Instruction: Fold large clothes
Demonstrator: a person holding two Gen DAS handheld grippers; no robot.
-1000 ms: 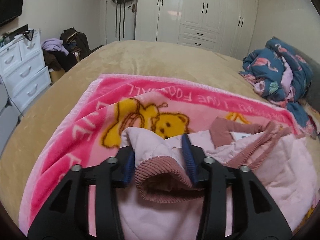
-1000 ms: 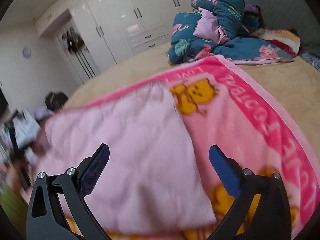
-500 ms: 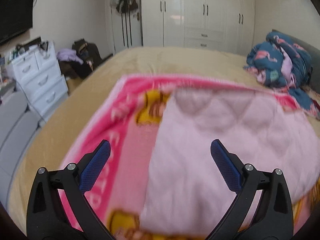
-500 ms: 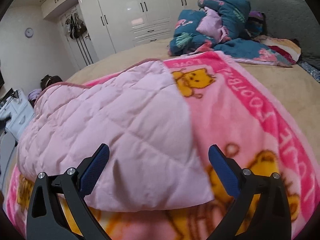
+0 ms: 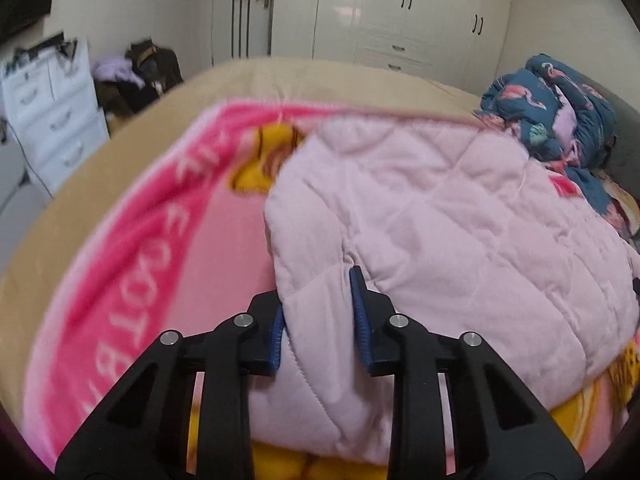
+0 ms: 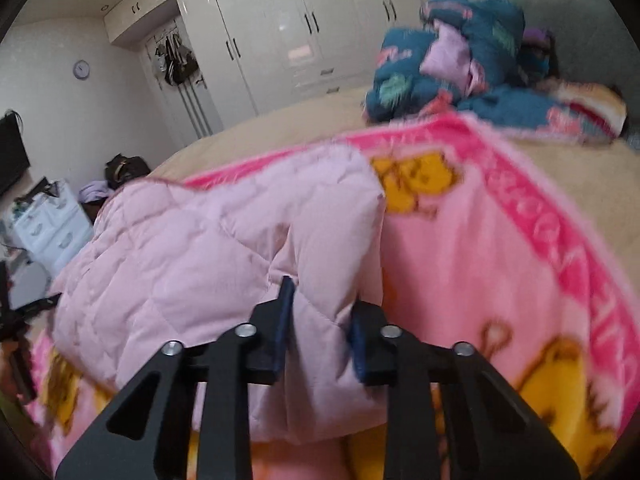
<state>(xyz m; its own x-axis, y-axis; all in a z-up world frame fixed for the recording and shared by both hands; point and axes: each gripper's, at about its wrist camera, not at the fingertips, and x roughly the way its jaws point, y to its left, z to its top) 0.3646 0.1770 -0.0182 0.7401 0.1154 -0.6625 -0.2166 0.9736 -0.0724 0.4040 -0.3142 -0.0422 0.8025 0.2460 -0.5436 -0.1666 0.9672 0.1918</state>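
Left gripper [image 5: 318,312] at 6 o'clock, jaws just closed, blue pads pinching a bunched fold at the near left corner of the pale pink quilted jacket [image 5: 440,216]. Right gripper [image 6: 320,320] at 6 o'clock in its own view, jaws likewise just closed, clamped on a raised ridge at the jacket's [image 6: 224,248] near right corner. Jacket lies folded on the pink cartoon blanket [image 5: 160,240], filling centre toward 2 o'clock in the left view and centre toward 9 o'clock in the right. Blanket spreads over a tan bedspread [image 5: 280,80]. Blue patterned bedding heap [image 5: 560,112] at 2 o'clock on the bed. White dresser [image 5: 56,108] at 10 o'clock. White wardrobe [image 5: 380,12] on the far wall, 12 o'clock.
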